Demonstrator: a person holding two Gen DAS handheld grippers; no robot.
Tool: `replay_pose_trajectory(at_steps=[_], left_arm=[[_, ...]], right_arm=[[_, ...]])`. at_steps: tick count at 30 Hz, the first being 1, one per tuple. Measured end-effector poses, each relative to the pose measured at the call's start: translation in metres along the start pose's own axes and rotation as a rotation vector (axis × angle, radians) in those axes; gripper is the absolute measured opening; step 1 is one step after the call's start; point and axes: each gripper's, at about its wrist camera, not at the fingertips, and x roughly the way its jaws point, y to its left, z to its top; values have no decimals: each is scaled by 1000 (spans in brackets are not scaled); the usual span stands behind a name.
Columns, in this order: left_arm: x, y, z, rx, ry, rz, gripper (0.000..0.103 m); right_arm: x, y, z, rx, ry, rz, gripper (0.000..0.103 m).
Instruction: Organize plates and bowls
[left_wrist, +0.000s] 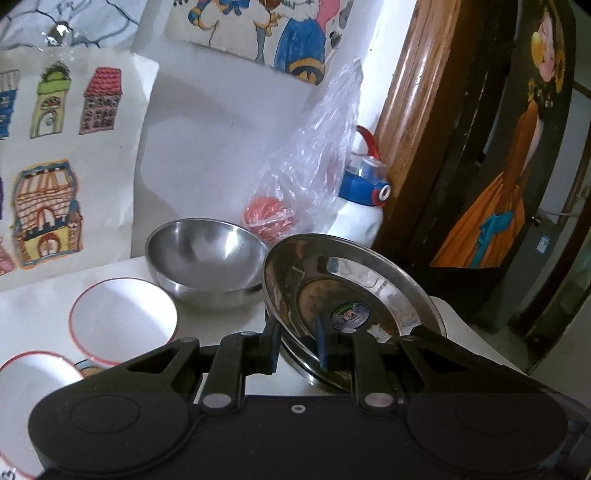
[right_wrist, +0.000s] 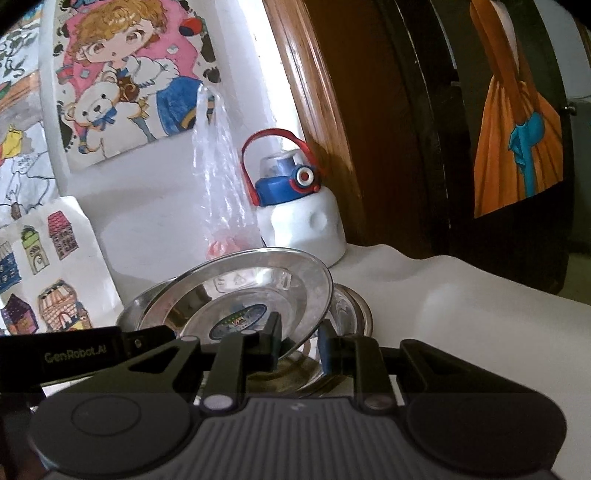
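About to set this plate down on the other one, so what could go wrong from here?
1. The left claw pinches only the steel plate's rim; tilted, it may slip out.
2. The steel bowl sits close beside it and could get knocked.
3. The right claw straddles the same rim, so uneven moves could twist the plate.

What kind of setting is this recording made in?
Most likely a home, perhaps a family room or dining corner. Hand-coloured children's drawings cover the wall, a child's water bottle stands on a white table, and steel plates and bowls sit beside a wooden door frame.
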Motion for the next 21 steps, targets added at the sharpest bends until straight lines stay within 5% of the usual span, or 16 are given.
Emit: replay_pose_trajectory(at_steps=[21], left_arm=[[37, -20, -8, 54, 34, 25, 24]], right_arm=[[5, -19, -5, 67, 0, -59, 24]])
